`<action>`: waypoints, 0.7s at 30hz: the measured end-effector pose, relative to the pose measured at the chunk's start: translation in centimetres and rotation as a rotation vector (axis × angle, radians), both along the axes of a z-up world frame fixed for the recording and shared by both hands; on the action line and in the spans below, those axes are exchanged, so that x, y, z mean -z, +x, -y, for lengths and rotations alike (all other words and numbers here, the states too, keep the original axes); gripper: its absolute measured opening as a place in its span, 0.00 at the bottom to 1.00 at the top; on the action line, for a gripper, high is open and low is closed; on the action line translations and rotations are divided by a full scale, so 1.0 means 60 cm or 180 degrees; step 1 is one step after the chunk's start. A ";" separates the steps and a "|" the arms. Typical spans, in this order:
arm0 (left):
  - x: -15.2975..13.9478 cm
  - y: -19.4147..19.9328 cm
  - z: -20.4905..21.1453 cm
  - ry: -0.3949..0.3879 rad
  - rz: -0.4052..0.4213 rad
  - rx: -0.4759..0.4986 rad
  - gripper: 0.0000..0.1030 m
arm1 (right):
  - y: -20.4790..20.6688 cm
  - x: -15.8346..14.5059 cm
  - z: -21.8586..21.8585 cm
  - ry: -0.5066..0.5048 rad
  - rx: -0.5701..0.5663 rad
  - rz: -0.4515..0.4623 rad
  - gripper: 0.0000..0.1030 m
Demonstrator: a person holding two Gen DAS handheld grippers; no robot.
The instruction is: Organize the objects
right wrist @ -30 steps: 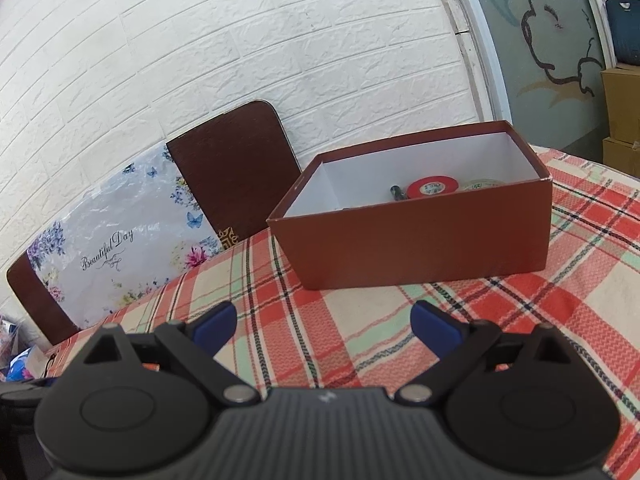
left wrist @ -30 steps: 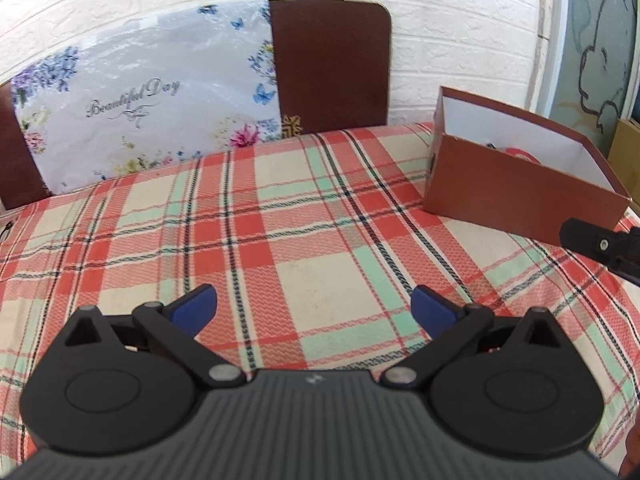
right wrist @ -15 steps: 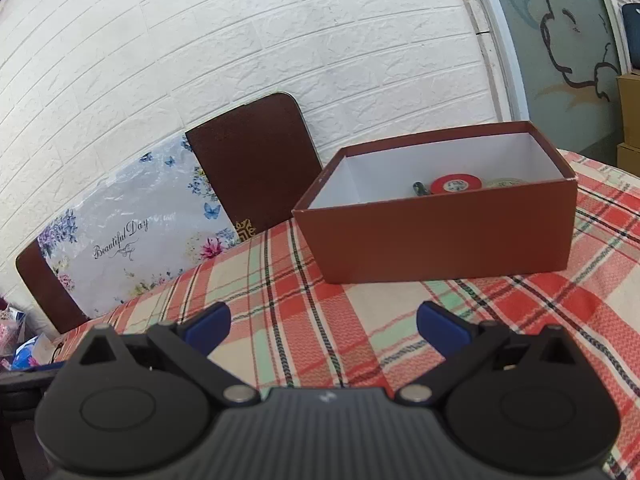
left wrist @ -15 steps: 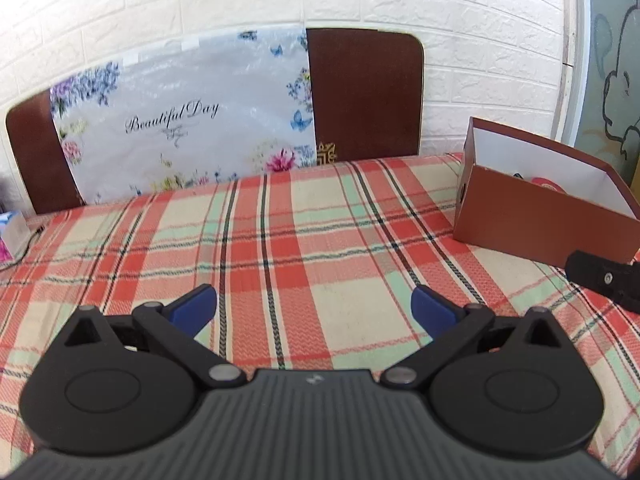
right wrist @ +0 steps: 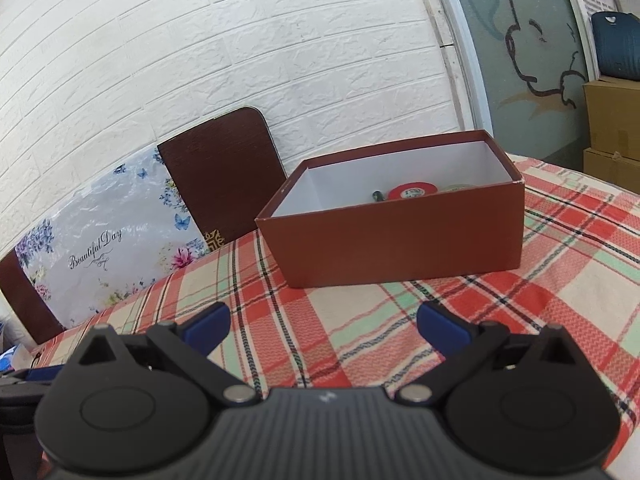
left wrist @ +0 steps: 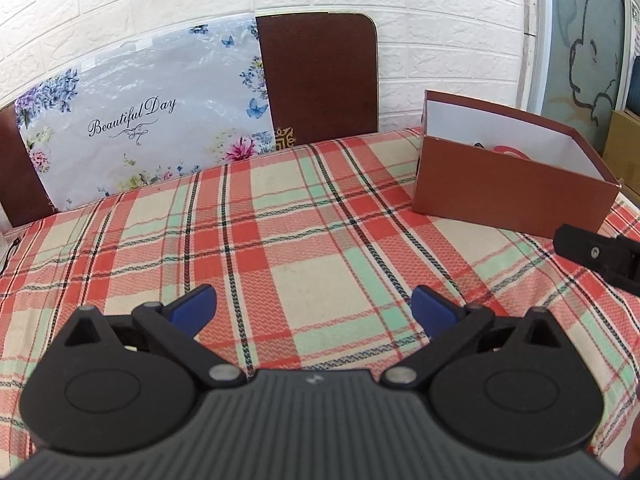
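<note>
A brown open box (right wrist: 404, 240) with a white inside stands on the plaid tablecloth (left wrist: 300, 240); it also shows in the left wrist view (left wrist: 508, 196) at the right. Inside it lie a red tape roll (right wrist: 412, 191), a dark-tipped object (right wrist: 377, 196) and a pale roll (right wrist: 460, 188). My left gripper (left wrist: 314, 308) is open and empty above the cloth. My right gripper (right wrist: 323, 326) is open and empty, a short way in front of the box. Part of the right gripper (left wrist: 596, 254) shows at the right edge of the left wrist view.
A brown chair back (left wrist: 320, 80) and a flowered "Beautiful Day" bag (left wrist: 140, 120) stand behind the table against the white brick wall. Cardboard boxes (right wrist: 612, 120) stand at the far right. A second chair back (left wrist: 16, 176) is at the left.
Both grippers have pulled back and tilted up a little, so the box looks farther off. Both stay open and empty. Nothing on the table has moved.
</note>
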State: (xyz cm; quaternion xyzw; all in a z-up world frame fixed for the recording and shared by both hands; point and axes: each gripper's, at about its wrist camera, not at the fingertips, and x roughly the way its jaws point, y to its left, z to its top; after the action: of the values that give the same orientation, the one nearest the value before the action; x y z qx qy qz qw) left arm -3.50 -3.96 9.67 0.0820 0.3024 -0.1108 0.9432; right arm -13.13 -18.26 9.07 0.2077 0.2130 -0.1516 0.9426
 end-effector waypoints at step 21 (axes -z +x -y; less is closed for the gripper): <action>0.015 -0.007 0.013 0.0190 -0.0141 -0.0063 1.00 | -0.006 0.008 -0.006 0.0007 -0.0119 -0.0047 1.00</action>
State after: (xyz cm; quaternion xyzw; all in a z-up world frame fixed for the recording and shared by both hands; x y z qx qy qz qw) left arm -3.91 -4.75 8.76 0.1046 0.3272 -0.0942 0.9344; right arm -13.51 -17.89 8.56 0.2036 0.2240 -0.1353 0.9434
